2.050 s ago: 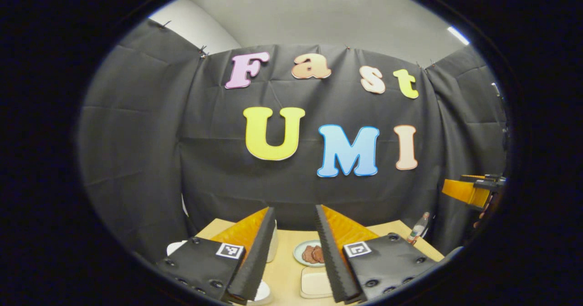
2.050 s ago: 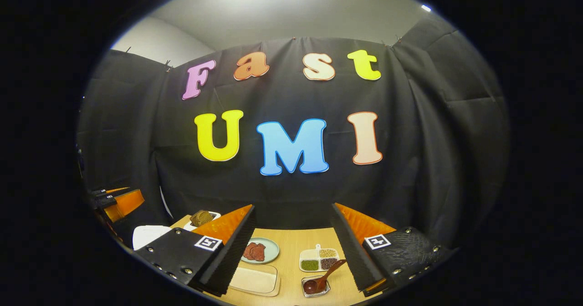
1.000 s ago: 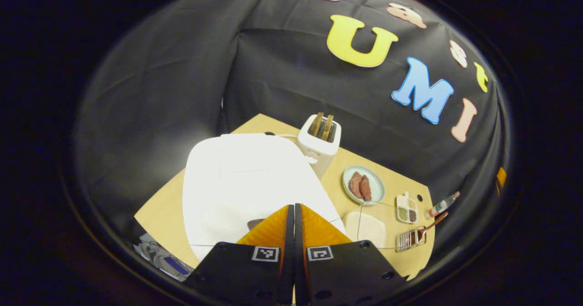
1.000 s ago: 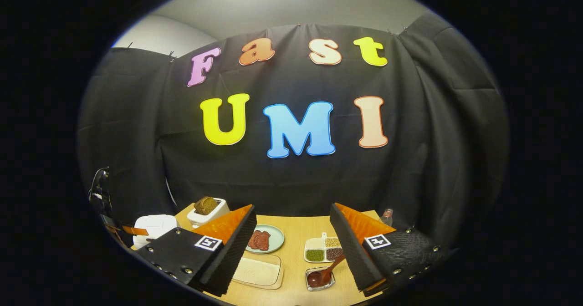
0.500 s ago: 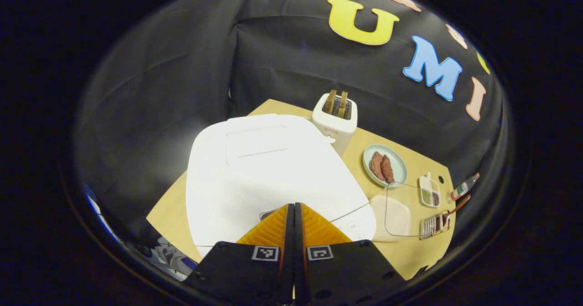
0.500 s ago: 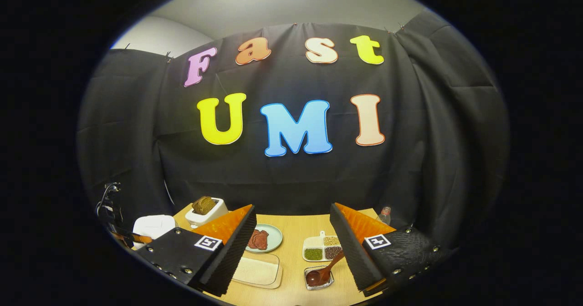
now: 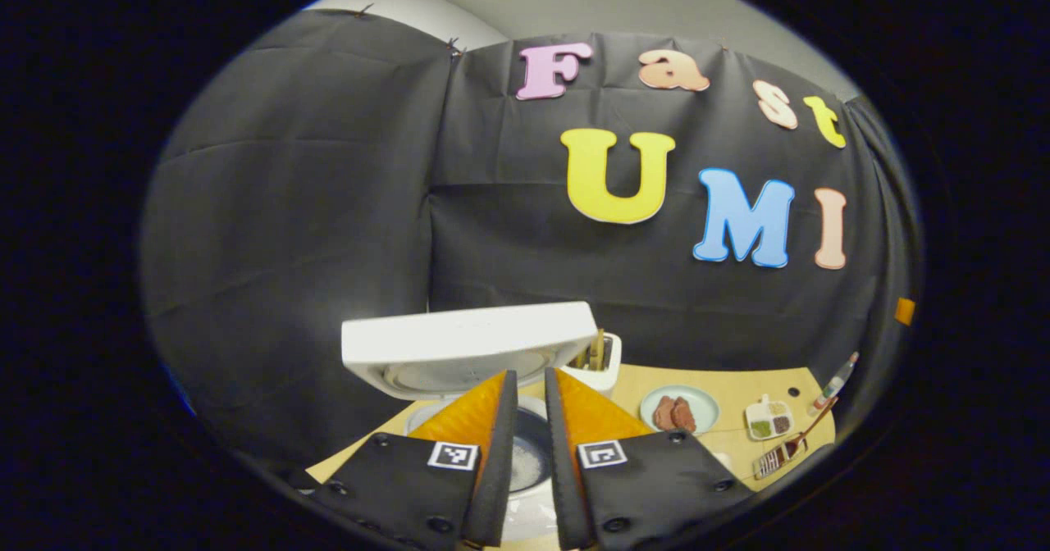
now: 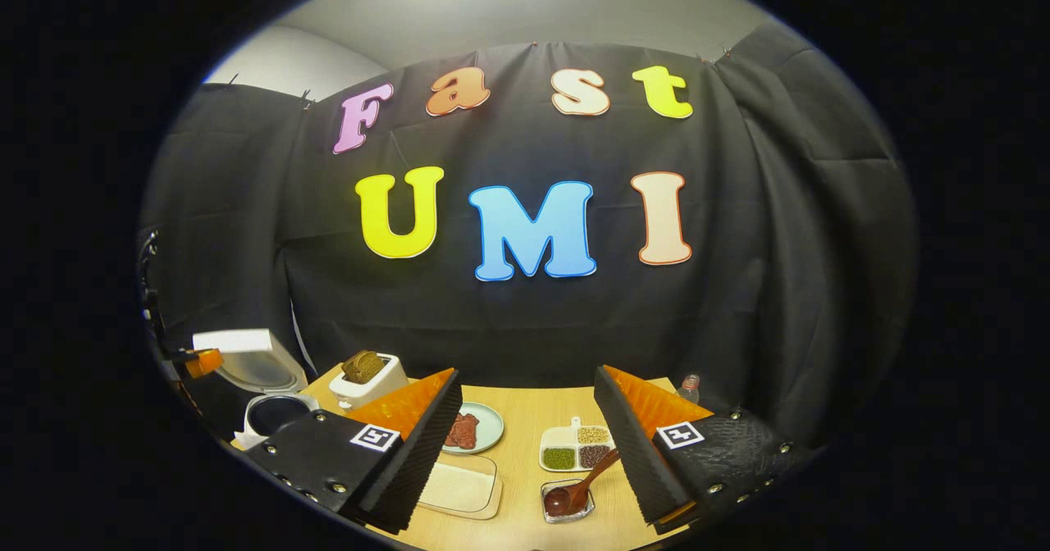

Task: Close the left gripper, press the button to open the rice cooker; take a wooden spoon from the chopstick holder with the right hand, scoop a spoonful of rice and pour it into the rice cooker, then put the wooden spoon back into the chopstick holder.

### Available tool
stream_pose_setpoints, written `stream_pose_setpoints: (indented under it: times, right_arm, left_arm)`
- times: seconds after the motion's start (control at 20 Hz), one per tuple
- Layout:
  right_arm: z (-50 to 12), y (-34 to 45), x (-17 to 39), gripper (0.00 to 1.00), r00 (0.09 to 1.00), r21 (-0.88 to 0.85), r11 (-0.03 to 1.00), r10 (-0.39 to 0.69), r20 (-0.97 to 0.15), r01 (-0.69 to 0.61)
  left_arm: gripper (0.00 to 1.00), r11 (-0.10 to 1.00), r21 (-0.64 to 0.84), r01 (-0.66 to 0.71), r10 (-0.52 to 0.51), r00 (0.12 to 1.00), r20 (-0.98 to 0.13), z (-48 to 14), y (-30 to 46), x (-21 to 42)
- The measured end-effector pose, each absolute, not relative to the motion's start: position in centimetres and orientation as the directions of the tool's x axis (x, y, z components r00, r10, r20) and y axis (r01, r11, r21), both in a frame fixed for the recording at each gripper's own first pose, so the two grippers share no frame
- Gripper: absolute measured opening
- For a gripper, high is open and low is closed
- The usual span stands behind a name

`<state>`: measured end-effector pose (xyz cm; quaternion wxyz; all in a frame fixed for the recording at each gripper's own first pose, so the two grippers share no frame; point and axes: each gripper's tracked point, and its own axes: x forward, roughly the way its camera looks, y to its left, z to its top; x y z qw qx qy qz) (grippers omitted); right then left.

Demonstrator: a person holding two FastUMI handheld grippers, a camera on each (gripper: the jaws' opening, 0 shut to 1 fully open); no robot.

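Observation:
The white rice cooker (image 7: 525,518) stands open, its lid (image 7: 467,342) tipped up and the inner pot (image 7: 525,457) showing between my fingers. My left gripper (image 7: 529,375) hovers just over the pot, its jaws parted by a narrow gap, nothing in them. The right gripper view has the cooker (image 8: 271,412) at far left, with the left gripper (image 8: 201,362) beside its lid. My right gripper (image 8: 527,372) hangs wide open above the table. The wooden spoon (image 8: 586,485) rests in the chopstick holder (image 8: 566,506). A clear box of rice (image 8: 459,485) lies left of it.
A toaster (image 8: 365,375) with bread stands behind the cooker. A plate of meat (image 8: 472,428), a divided dish of beans (image 8: 578,448) and a small bottle (image 8: 691,387) sit on the wooden table (image 8: 525,432). Black cloth walls close the back and sides.
The cooker's lid has sprung up from shut to open. My left gripper has tilted up off the lid and its fingers have parted slightly. The right gripper has barely moved.

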<state>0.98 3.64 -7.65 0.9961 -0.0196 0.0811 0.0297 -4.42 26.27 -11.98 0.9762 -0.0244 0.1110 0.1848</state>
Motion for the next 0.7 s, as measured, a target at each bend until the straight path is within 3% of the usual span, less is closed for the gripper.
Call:
stream_pose_setpoints:
  times: [0.1, 0.3, 0.7]
  right_arm:
    - [-7.7, 3.6, 0.9, 0.98, 0.985, -0.037, 0.997, 0.054, -0.162, -0.061]
    - [-7.8, 3.4, 0.9, 0.98, 0.986, -0.035, 0.998, 0.043, -0.159, -0.050]
    - [-8.4, 0.1, 1.3, 0.99, 0.993, -0.030, 0.999, 0.006, -0.116, -0.010]
  left_arm:
    - [0.57, 0.941, -0.005, -0.338, 0.332, 0.928, -0.170, -10.3, 24.9, -4.5]
    - [0.82, 0.956, 0.020, -0.294, 0.295, 0.953, -0.066, -7.6, 21.7, -4.6]
    - [0.87, 0.983, 0.059, -0.175, 0.176, 0.984, -0.012, -6.5, 14.0, -3.7]
